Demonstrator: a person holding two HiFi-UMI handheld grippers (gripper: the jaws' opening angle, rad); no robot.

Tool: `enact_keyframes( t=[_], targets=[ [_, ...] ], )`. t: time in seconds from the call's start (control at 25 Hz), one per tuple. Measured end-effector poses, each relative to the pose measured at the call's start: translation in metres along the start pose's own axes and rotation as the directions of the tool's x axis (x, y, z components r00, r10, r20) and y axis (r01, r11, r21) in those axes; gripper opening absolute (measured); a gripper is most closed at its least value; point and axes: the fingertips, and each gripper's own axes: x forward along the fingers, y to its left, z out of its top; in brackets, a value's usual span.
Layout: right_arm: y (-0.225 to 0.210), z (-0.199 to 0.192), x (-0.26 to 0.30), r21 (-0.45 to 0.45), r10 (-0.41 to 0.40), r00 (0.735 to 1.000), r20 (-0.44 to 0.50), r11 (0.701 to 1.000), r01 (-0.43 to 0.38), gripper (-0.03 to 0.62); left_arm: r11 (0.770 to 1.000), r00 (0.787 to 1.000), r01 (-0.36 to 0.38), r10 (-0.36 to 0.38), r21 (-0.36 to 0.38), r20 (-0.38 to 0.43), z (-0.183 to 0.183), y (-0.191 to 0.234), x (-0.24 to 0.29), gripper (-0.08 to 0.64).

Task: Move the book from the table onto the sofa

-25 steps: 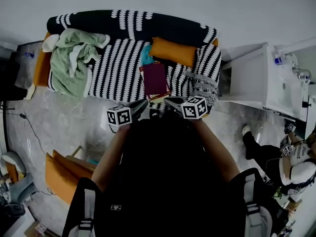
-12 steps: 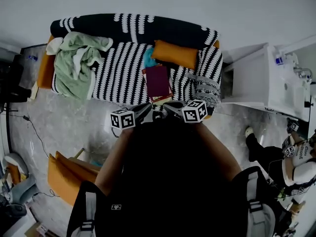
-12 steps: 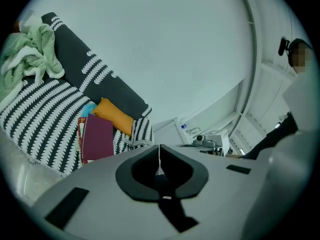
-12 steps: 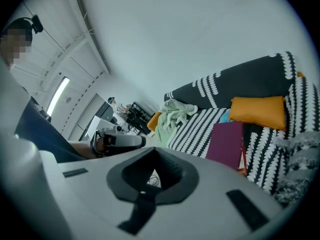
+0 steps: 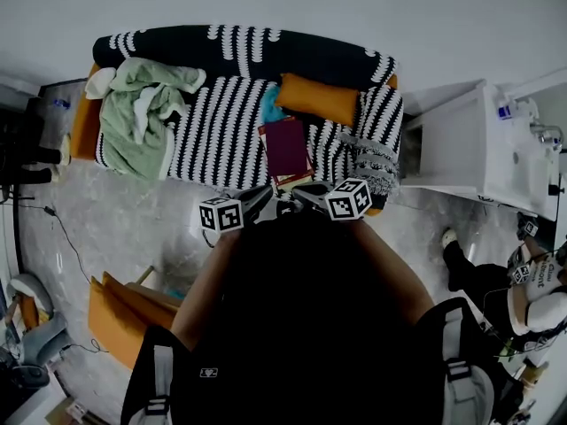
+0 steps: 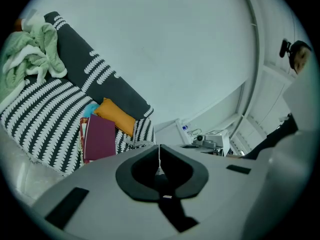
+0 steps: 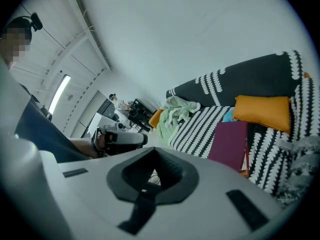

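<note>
A maroon book (image 5: pixel 285 146) lies flat on the striped sofa (image 5: pixel 221 131), on other flat items just below an orange cushion (image 5: pixel 317 99). Both grippers hover side by side in front of the sofa's front edge, short of the book. My left gripper (image 5: pixel 266 197) is shut with nothing in it, and my right gripper (image 5: pixel 302 194) is shut and empty too. In the left gripper view the book (image 6: pixel 100 136) lies to the left of the closed left gripper (image 6: pixel 159 149). In the right gripper view the book (image 7: pixel 231 144) lies to the right of the closed right gripper (image 7: pixel 154 154).
A green blanket (image 5: pixel 142 104) is heaped on the sofa's left end. A white cabinet (image 5: pixel 461 140) stands right of the sofa. An orange object (image 5: pixel 115 312) lies on the marble floor at the lower left. Another person (image 5: pixel 523 290) sits at the far right.
The head view has shifted slightly. Both grippers stay shut and empty in front of the sofa, and the book has not moved.
</note>
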Motion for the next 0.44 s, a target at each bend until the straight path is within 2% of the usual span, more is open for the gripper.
enact_keyframes(
  t=[0.44],
  targets=[
    [-0.0016, -0.0070, 0.0016, -0.002, 0.014, 0.999, -0.038, 1.000, -0.014, 0.006, 1.000, 1.000, 0.003, -0.003, -0.017, 0.011, 0.0023, 0.0010, 0.0024, 0.017]
  ],
)
